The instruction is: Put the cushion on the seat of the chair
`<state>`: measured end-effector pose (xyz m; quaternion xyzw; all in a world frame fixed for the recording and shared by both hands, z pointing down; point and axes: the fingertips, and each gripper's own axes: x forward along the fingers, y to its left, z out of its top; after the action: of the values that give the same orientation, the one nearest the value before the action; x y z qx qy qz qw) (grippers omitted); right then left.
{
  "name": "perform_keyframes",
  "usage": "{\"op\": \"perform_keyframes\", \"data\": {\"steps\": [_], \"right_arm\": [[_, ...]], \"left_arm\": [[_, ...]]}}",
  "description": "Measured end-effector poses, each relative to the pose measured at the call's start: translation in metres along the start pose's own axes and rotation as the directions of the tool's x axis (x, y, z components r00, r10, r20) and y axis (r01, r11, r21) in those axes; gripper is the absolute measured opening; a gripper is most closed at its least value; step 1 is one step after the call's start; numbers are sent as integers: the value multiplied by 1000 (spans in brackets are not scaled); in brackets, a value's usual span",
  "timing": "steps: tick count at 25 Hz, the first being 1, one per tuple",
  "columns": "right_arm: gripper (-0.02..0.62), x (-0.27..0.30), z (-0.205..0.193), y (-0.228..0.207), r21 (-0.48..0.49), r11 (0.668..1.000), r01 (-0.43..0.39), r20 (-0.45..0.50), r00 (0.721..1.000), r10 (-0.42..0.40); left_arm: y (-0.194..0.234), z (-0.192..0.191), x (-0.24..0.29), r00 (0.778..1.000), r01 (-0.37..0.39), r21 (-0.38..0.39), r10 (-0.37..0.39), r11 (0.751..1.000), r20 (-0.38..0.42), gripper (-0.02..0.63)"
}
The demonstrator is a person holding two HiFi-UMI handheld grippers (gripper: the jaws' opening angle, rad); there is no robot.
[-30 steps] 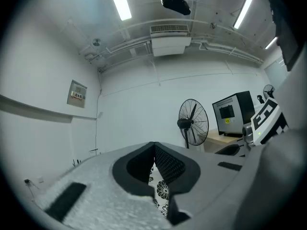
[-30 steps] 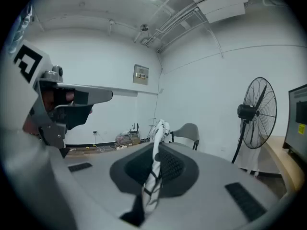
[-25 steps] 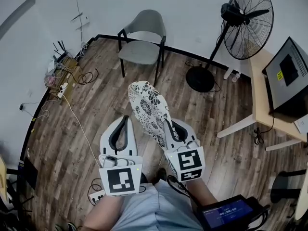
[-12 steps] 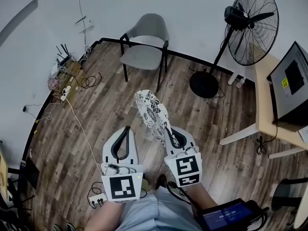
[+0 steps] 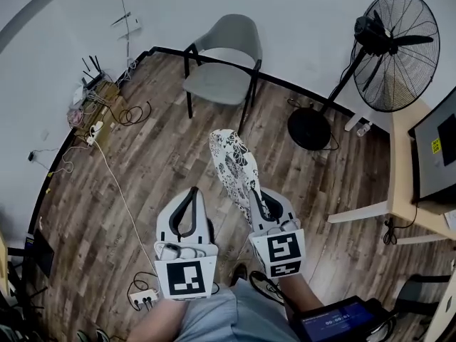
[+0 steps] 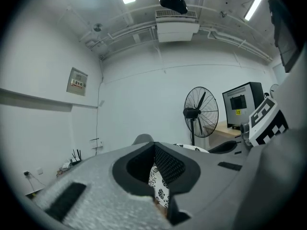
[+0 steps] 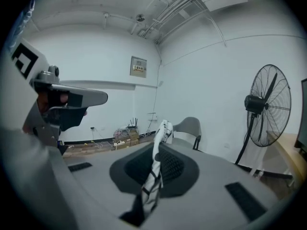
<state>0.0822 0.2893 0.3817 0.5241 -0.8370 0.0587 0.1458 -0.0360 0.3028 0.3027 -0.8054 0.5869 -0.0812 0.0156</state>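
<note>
The cushion (image 5: 233,164), white with a black flower print, hangs on edge over the wooden floor. My right gripper (image 5: 256,193) is shut on its near edge, and the fabric (image 7: 157,169) runs up between the jaws in the right gripper view. Beside it on the left, my left gripper (image 5: 193,192) is shut and holds nothing. In the left gripper view the cushion (image 6: 159,191) shows only through the slit behind the closed jaws. The grey chair (image 5: 222,61) with black legs stands ahead against the wall, its seat (image 5: 215,85) bare, well beyond both grippers. The chair (image 7: 188,127) also appears in the right gripper view.
A tall black pedestal fan (image 5: 396,52) stands right of the chair, its round base (image 5: 312,128) on the floor. A wooden desk (image 5: 402,191) with a monitor (image 5: 442,155) is at the right. Cables and boxes (image 5: 96,109) lie along the left wall, a power strip (image 5: 142,298) by my feet.
Both grippers and the clamped cushion sit a little lower and further right in the head view. The chair looks slightly nearer, and the fan has slid right.
</note>
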Motion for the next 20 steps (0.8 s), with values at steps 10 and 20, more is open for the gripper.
{"op": "perform_keyframes", "data": {"steps": [10,20], "right_arm": [[14,137,37,-14,-4,998,58,-41,997,-58],[14,222,102,-12,-42,995,88,22,996,-87]], "left_arm": [[112,-6,119,1000,23,-13,-23,1000,-20,5],[180,25,177,998,41,-9,-41,999,56,5]]}}
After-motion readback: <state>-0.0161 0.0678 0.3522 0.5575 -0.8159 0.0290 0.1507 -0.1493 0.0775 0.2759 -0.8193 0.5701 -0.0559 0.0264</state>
